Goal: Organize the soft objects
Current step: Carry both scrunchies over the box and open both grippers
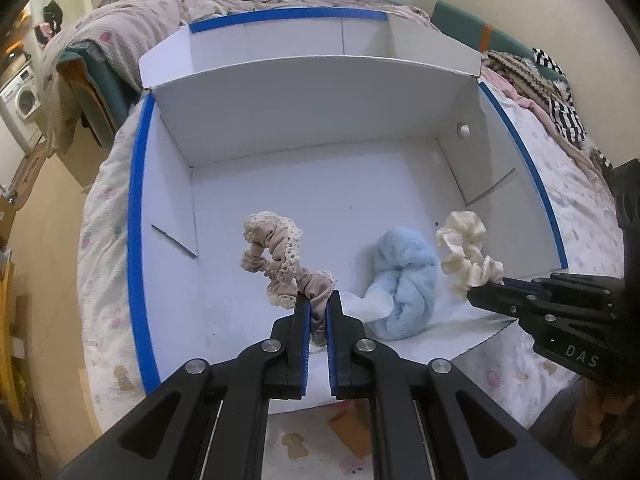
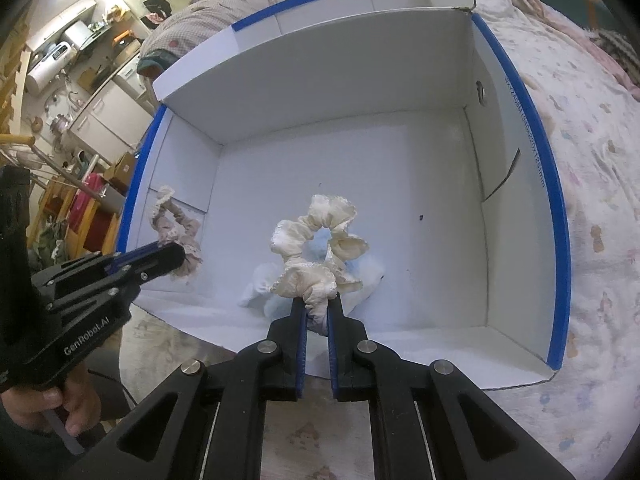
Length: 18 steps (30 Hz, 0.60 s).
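The beige lace-trimmed scrunchie (image 1: 282, 258) hangs pinched between the pressed-together fingers of the left gripper (image 1: 319, 312), held above the near-left floor of the white box (image 1: 280, 128); the cream scrunchie (image 2: 316, 254) is likewise clamped by the right gripper (image 2: 318, 312), lifted directly over the blue fluffy scrunchie (image 1: 404, 280) that lies on the box floor near the open front edge; both held loops stand up and away from their fingertips; each gripper reaches in level from the front, left and right side by side; releasing probably drops each one straight down.

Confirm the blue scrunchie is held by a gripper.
No. The blue scrunchie lies on the box floor, touched by neither gripper.
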Tool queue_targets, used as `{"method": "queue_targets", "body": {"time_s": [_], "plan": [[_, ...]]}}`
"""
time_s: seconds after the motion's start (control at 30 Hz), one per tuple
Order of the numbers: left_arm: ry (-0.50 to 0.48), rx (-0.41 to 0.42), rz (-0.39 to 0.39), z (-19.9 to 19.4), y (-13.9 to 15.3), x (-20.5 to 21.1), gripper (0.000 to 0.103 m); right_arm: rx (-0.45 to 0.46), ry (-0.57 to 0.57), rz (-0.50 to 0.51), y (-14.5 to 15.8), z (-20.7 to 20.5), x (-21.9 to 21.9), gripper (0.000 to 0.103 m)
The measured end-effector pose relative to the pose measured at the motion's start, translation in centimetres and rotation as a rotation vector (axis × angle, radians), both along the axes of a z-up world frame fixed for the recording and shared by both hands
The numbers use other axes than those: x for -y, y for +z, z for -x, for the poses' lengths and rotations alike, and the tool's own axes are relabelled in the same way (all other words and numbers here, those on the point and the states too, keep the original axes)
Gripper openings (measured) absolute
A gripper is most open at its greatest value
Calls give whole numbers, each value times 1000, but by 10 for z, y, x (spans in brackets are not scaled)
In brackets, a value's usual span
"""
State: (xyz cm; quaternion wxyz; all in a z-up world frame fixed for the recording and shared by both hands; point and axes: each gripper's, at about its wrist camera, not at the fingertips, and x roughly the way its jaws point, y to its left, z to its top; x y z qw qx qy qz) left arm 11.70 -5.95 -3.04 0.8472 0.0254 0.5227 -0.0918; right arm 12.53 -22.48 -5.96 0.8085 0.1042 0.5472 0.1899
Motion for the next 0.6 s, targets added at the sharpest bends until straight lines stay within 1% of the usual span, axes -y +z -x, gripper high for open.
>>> {"method": "queue_targets", "body": {"time_s": [0.13, 0.3, 0.4, 0.47, 0.5, 0.53, 0.57, 0.6], "plan": [[6, -8, 13, -1, 0, 2, 6, 1, 0, 5, 0, 1, 0, 9], [0, -21, 8, -1, -5, 0, 8, -4, -8, -3, 1, 0, -1, 10], [-5, -32, 12, 1, -6, 0, 14, -10, -13, -13, 0, -1, 1, 12], [-5, -26, 8, 2, -5, 1, 26, -10, -13, -17, 0, -1, 1, 14], [-4, -20, 5, 3, -4, 1, 31, -10, -12, -17, -1, 0, 0, 14], [-2, -10, -1, 4, -2, 1, 43, -10, -10, -13, -1, 0, 0, 15], [4, 3, -9, 5, 0, 1, 58, -10, -7, -5, -2, 0, -1, 15], [13, 17, -21, 5, 1, 1, 63, -10, -6, 0, -2, 0, -2, 16]]}}
